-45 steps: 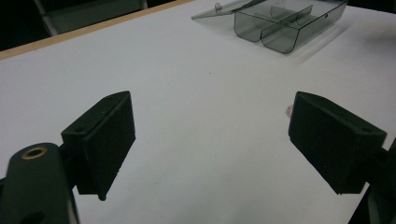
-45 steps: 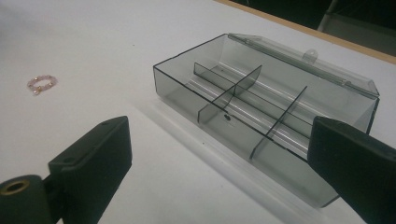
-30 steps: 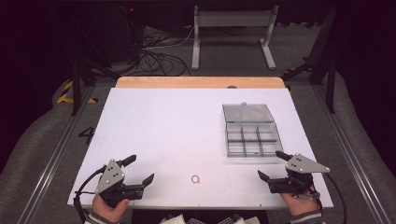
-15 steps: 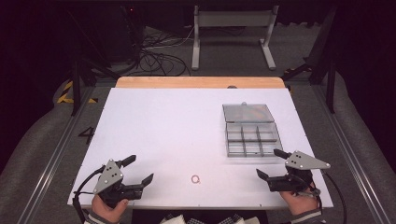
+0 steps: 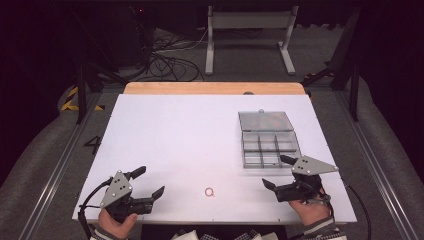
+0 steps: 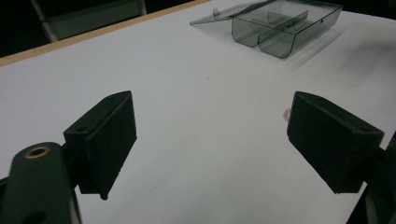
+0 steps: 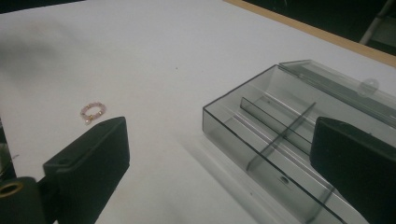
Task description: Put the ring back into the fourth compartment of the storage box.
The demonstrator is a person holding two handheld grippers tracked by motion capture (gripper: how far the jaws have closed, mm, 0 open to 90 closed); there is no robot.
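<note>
A small pink bead ring (image 5: 209,192) lies on the white table (image 5: 190,135) near its front edge, between my two grippers; it also appears in the right gripper view as the bead ring (image 7: 92,112). A clear grey compartment box (image 5: 270,147) sits at the right with its lid (image 5: 265,121) laid open behind it. My left gripper (image 5: 151,180) rests open at the front left, with nothing between its jaws. My right gripper (image 5: 274,171) is open just in front of the box's near edge. In the right gripper view the box (image 7: 280,135) lies just beyond the open, empty right gripper (image 7: 219,154).
A wooden strip (image 5: 215,88) edges the table's far side. Beyond it stand a metal frame (image 5: 247,30) and loose cables (image 5: 165,60) on the floor. In the left gripper view the box (image 6: 285,23) lies far off across bare table.
My right gripper has crept slightly forward and left, nearer the box's front edge. The left gripper, the ring and the box have stayed put.
</note>
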